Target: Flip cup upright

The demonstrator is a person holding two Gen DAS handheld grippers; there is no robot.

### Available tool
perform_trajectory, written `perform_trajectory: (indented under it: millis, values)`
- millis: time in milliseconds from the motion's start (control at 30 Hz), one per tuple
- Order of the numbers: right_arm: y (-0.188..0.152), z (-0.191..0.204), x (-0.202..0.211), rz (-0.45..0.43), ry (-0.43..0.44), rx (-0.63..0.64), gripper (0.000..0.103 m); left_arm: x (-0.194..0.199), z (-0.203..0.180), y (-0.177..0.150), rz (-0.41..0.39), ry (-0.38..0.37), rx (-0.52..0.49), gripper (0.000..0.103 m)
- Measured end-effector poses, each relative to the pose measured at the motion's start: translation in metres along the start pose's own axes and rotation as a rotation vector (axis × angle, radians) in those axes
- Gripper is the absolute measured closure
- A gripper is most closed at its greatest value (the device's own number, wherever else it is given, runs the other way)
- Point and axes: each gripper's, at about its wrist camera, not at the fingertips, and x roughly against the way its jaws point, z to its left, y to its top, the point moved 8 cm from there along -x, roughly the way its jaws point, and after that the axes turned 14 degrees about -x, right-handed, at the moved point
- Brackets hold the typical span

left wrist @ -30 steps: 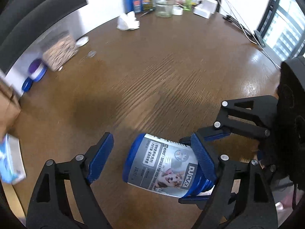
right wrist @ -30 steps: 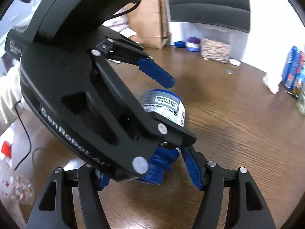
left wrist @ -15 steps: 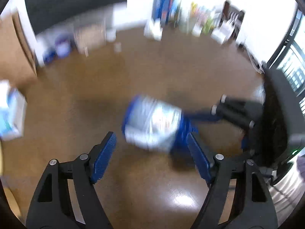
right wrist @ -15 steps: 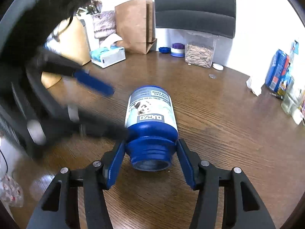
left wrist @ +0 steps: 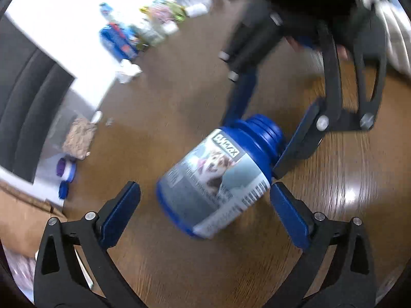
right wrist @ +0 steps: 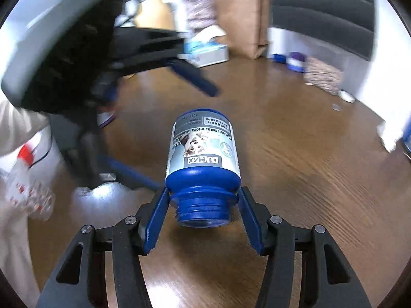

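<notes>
The cup point(right wrist: 203, 148) is a blue jar-shaped container with a grey dog label. It lies tilted over the brown wooden table point(right wrist: 295, 179), open neck toward the right wrist camera. My right gripper point(right wrist: 204, 218) is shut on the cup's neck and shoulder, one blue pad on each side. In the left wrist view the cup point(left wrist: 215, 179) points its neck up and right into the right gripper point(left wrist: 269, 125). My left gripper point(left wrist: 205, 215) stands open, fingers wide on either side of the cup's base. Its left pad is clearly apart from the cup.
A brown paper bag point(right wrist: 244, 20) and a tissue box point(right wrist: 208, 51) stand at the table's far side. A clear container of nuts point(right wrist: 323, 74), a purple-lidded jar point(right wrist: 296, 61) and a black chair back point(right wrist: 323, 7) are behind. Blue packets point(left wrist: 118, 41) and crumpled tissue point(left wrist: 128, 70) sit further along.
The left gripper has pulled back from over the right gripper and swung round to the cup's base. The right gripper's pads have closed in on the neck, and the cup has turned with it.
</notes>
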Motion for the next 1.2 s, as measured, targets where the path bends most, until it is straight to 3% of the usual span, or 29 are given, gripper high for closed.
perform_trajectory:
  millis: [100, 167, 200, 367, 433, 533, 567, 600, 633, 667, 733, 833, 900, 1000, 1100, 1200]
  values:
    - [0.001, 0.007, -0.004, 0.043, 0.044, 0.034, 0.043, -0.007, -0.014, 0.000, 0.024, 0.005, -0.078, 0.003]
    - [0.005, 0.001, -0.007, 0.046, 0.041, 0.021, 0.043, -0.009, -0.010, 0.001, 0.020, 0.015, -0.046, 0.016]
    - [0.007, -0.003, -0.006, 0.032, 0.031, 0.006, 0.043, -0.012, -0.005, -0.001, 0.041, 0.022, -0.016, 0.017]
    - [0.009, -0.035, -0.005, -0.069, -0.126, -0.173, 0.043, -0.028, 0.028, -0.021, 0.148, 0.074, 0.175, 0.031]
    - [0.009, -0.043, -0.002, -0.112, -0.165, -0.263, 0.043, -0.033, 0.044, -0.032, 0.210, 0.084, 0.303, 0.036]
    - [0.017, -0.056, 0.007, -0.199, -0.131, -0.452, 0.040, -0.035, 0.059, -0.047, 0.265, 0.049, 0.508, 0.037]
    - [0.018, -0.060, 0.010, -0.231, -0.106, -0.524, 0.036, -0.035, 0.062, -0.052, 0.279, 0.044, 0.559, 0.037]
    - [0.023, -0.065, 0.011, -0.257, -0.079, -0.583, 0.026, -0.034, 0.064, -0.057, 0.293, 0.044, 0.604, 0.037]
    - [0.025, -0.070, 0.015, -0.297, -0.050, -0.662, 0.015, -0.031, 0.069, -0.062, 0.306, 0.074, 0.635, 0.039]
    - [0.027, -0.072, 0.018, -0.332, -0.008, -0.731, 0.015, -0.024, 0.071, -0.067, 0.319, 0.131, 0.642, 0.040]
    - [0.032, -0.065, 0.016, -0.366, 0.074, -0.811, 0.015, 0.001, 0.081, -0.071, 0.325, 0.350, 0.621, 0.040]
    - [0.043, -0.043, 0.008, -0.365, 0.136, -0.809, 0.015, 0.027, 0.072, -0.055, 0.261, 0.438, 0.588, 0.043]
    - [0.049, -0.028, -0.002, -0.361, 0.206, -0.826, 0.015, 0.033, 0.064, -0.048, 0.246, 0.413, 0.609, 0.043]
    - [0.055, -0.014, -0.010, -0.383, 0.347, -0.877, 0.012, 0.050, 0.062, -0.053, 0.196, 0.363, 0.754, 0.043]
    - [0.057, -0.011, -0.009, -0.390, 0.366, -0.880, 0.012, 0.060, 0.060, -0.059, 0.115, 0.255, 0.884, 0.043]
    - [0.057, -0.009, -0.010, -0.381, 0.409, -0.905, 0.012, 0.055, 0.047, -0.065, -0.025, 0.127, 1.003, 0.043]
